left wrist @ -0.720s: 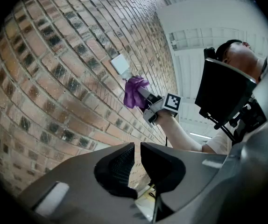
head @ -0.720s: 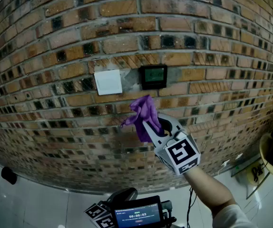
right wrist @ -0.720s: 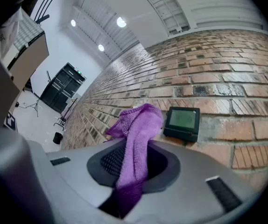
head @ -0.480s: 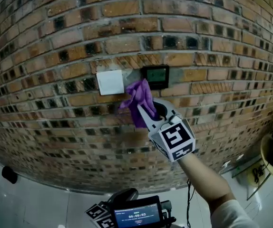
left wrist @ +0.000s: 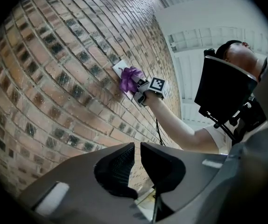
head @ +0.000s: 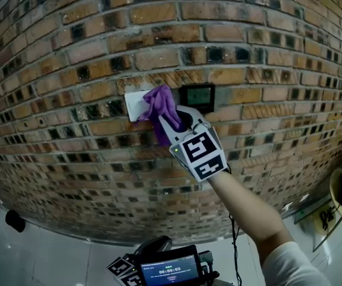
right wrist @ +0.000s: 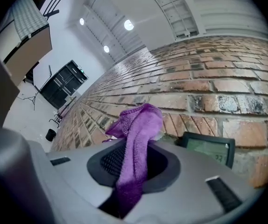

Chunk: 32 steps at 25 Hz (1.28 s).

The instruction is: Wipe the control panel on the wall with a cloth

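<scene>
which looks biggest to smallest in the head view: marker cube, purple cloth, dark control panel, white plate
marker cube, nearest the camera
purple cloth
dark control panel
white plate: unsure, partly behind the cloth

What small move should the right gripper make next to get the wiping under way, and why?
Probably slide the right gripper slightly rightward, pressing the purple cloth to the brick wall. Its fingers are shut on the cloth, which overlaps the right edge of the white plate, while the dark screened panel sits just beside it, uncovered.
</scene>
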Tool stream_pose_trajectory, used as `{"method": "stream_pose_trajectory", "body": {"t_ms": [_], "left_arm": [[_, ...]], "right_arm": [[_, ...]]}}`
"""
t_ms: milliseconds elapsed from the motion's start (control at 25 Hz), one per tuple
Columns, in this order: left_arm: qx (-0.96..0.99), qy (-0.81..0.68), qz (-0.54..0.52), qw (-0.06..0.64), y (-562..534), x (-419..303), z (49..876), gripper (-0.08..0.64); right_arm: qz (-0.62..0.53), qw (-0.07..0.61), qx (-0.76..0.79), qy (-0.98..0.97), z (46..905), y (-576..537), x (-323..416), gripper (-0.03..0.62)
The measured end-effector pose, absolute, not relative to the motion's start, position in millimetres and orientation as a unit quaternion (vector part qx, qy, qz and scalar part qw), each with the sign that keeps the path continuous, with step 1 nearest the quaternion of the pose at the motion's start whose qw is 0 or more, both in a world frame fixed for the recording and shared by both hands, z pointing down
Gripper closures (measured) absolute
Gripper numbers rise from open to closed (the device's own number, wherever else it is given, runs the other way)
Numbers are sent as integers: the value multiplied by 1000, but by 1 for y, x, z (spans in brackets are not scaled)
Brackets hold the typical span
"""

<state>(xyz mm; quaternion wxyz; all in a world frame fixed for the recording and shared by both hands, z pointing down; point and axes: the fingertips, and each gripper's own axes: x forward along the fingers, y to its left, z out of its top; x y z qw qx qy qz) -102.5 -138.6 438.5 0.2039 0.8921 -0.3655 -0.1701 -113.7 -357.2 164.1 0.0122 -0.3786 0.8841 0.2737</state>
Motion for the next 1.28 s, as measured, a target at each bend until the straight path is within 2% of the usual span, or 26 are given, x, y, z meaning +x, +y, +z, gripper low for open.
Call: {"method": "stream_pose_trajectory", "body": {"t_ms": [1280], "left_arm": [[906, -333, -158, 210, -144, -75, 438, 526]], "right_arm": [[298, -9, -456, 838, 152, -382, -14, 511]]}}
